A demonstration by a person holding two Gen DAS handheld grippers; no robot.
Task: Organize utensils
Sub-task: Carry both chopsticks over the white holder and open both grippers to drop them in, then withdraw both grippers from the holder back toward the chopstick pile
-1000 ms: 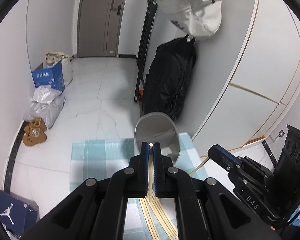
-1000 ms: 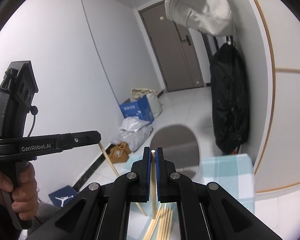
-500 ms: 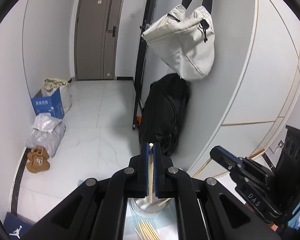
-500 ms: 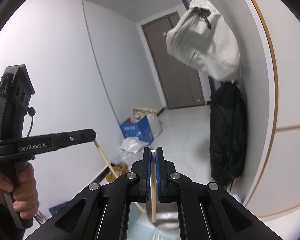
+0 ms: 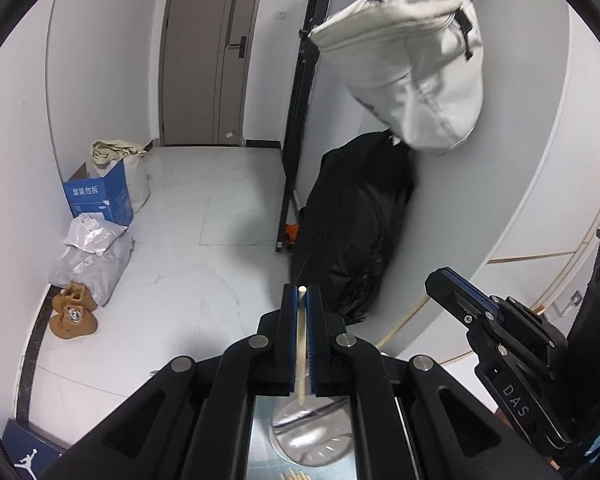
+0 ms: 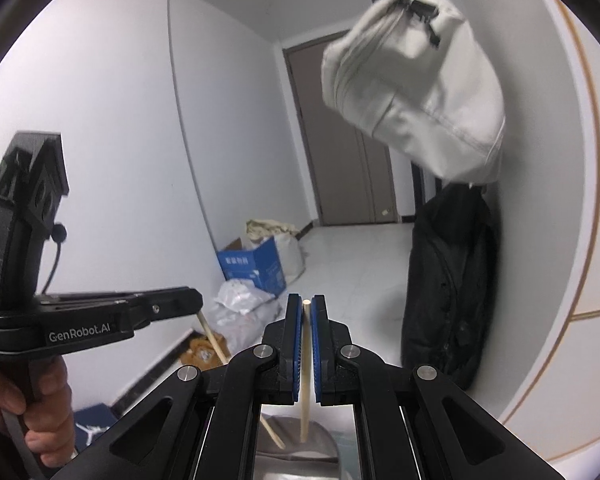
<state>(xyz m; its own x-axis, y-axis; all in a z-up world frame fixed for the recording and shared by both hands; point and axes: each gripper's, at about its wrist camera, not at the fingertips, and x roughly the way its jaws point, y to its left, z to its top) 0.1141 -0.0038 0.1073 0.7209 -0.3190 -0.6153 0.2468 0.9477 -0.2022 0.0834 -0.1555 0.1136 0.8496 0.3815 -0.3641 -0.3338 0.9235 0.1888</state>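
One chopstick (image 5: 301,344) is clamped in the closed left gripper (image 5: 301,300), another chopstick (image 6: 306,364) in the closed right gripper (image 6: 306,308); both are held above the metal cup (image 5: 312,436).

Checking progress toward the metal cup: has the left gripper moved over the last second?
Yes. The left gripper has risen and tilted up: the metal cup, earlier beyond its fingertips, now sits low between the arms, under the chopstick it holds.
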